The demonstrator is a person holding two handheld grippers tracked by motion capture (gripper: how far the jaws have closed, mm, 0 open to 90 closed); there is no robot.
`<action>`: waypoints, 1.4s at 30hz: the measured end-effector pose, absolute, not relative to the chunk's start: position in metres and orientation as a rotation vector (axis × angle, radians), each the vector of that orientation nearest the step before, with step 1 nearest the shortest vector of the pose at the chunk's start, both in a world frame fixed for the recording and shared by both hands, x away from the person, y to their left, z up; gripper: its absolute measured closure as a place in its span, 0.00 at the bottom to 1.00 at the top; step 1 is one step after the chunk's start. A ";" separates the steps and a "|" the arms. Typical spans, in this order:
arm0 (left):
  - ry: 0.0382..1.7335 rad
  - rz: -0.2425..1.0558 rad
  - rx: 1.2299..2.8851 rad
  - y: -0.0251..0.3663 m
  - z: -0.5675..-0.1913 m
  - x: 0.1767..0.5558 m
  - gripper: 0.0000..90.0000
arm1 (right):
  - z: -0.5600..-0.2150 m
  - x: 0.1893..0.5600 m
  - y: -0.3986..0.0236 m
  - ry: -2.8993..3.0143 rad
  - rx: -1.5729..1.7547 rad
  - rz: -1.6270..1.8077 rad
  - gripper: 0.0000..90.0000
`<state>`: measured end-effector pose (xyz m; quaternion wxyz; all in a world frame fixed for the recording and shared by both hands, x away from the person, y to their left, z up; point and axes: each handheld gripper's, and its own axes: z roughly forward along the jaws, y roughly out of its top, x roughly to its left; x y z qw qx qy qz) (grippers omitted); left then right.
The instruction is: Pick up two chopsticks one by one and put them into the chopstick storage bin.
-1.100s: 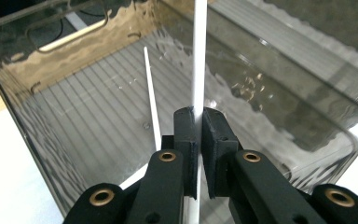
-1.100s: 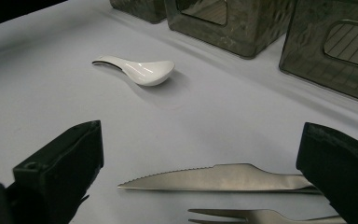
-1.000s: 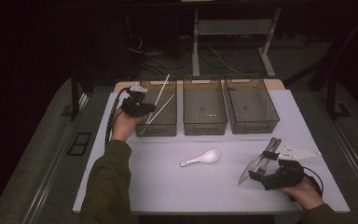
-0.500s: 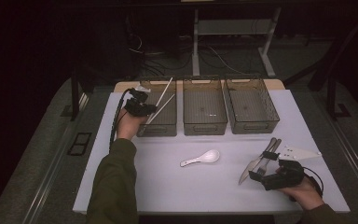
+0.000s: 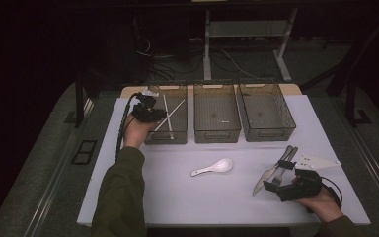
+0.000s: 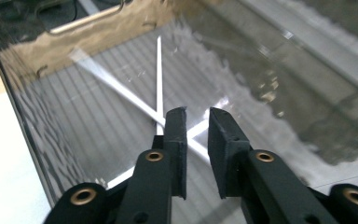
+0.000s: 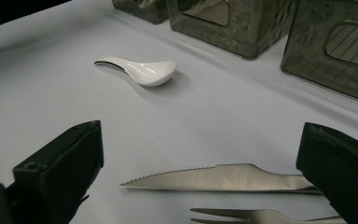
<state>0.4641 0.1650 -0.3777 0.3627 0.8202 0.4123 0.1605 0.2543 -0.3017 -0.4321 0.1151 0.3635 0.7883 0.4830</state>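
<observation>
In the high view, the left gripper (image 5: pixel 154 114) hangs over the left bin (image 5: pixel 169 137), where two white chopsticks (image 5: pixel 168 116) lie crossed. The right gripper (image 5: pixel 282 182) rests near the table's (image 5: pixel 177 197) front right edge, at a knife (image 5: pixel 265 177) and fork (image 5: pixel 282 166); a white spoon (image 5: pixel 212 168) lies mid-table.

The left gripper view shows the jaws just opening, a narrow gap between them, nothing pinched, the chopsticks (image 6: pixel 159 77) beneath.

The right gripper view shows jaws wide apart, the knife (image 7: pixel 219 178) and fork (image 7: pixel 261 215) lying between them, the spoon (image 7: pixel 140 69) beyond.
</observation>
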 end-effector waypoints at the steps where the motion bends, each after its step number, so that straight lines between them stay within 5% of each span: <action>1: 1.056 0.412 2.106 0.164 -0.376 0.463 0.83 | -0.432 0.254 -0.302 2.309 1.065 1.416 0.01; 19: 0.864 0.297 2.014 0.153 -0.343 0.411 0.58 | -0.433 0.257 -0.302 2.306 1.071 1.413 0.01; 42: 0.708 0.241 2.019 0.139 -0.379 0.332 0.36 | -0.432 0.255 -0.302 2.308 1.068 1.412 0.01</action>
